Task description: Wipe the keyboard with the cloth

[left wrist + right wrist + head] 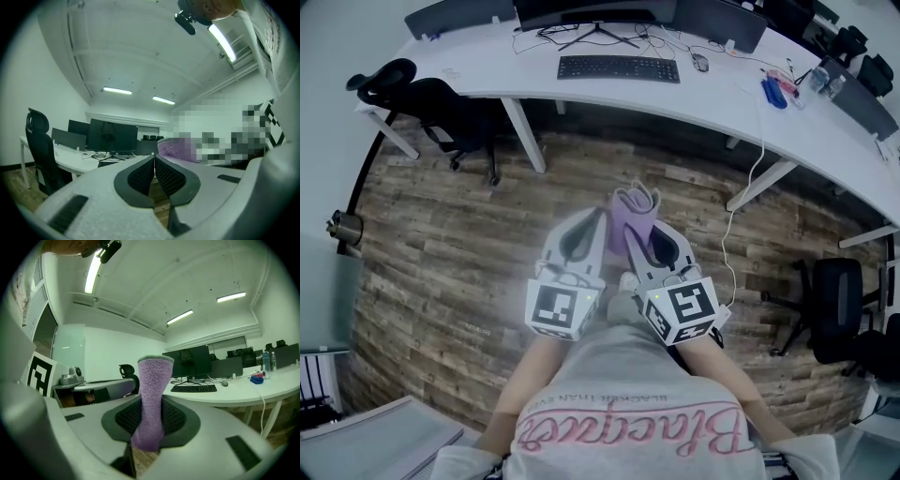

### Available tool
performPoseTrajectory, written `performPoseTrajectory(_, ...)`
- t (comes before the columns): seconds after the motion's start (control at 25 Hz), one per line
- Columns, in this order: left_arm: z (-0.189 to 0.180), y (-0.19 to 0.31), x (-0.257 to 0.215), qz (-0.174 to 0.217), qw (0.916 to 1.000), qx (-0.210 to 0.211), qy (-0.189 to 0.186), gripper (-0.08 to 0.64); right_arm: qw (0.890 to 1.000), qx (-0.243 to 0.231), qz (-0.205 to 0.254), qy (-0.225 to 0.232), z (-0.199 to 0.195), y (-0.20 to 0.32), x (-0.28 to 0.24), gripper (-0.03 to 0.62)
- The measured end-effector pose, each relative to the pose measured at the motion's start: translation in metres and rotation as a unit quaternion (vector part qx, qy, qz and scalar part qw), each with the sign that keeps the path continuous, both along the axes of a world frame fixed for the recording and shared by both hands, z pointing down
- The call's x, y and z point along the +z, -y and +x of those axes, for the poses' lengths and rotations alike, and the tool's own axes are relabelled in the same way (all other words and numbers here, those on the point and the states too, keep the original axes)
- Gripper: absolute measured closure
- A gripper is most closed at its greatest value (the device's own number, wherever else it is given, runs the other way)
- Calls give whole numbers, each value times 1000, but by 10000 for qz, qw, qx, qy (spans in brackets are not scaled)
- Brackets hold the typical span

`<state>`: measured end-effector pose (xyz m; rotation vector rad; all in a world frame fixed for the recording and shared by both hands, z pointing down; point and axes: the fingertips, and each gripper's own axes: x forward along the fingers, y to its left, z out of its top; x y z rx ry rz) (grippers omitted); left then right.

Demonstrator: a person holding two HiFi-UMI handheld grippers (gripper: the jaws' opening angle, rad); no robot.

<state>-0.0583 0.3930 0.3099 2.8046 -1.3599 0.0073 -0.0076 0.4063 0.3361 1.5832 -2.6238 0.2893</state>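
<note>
A black keyboard (619,68) lies on the white desk (712,103) far ahead of me, and shows small in the right gripper view as keyboard (194,388). My right gripper (630,246) is shut on a fuzzy purple cloth (633,214), which stands up between its pads as cloth (153,404). My left gripper (592,230) is shut with nothing between its pads, held close beside the right one over the wooden floor. From the left gripper view the cloth (177,149) shows at the right, beyond the closed left gripper (153,165).
Monitors (591,11) stand behind the keyboard, with a mouse (700,62), cables and blue bottles (773,92) to its right. A black office chair (431,98) stands at the desk's left end, another chair (839,309) at the right. A cable (741,206) hangs from the desk.
</note>
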Motion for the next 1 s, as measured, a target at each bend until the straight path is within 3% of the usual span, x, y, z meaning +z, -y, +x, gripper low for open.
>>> performPoseTrajectory(0.68, 57, 137, -4, 29, 9989, -466, 12, 555, 9986, -530, -3, 26, 60, 143, -7, 508)
performPoseTrajectory(1.0, 79, 167, -6, 156, 9980, -612, 67, 555, 9975, -710, 30, 55, 76, 181, -4, 508)
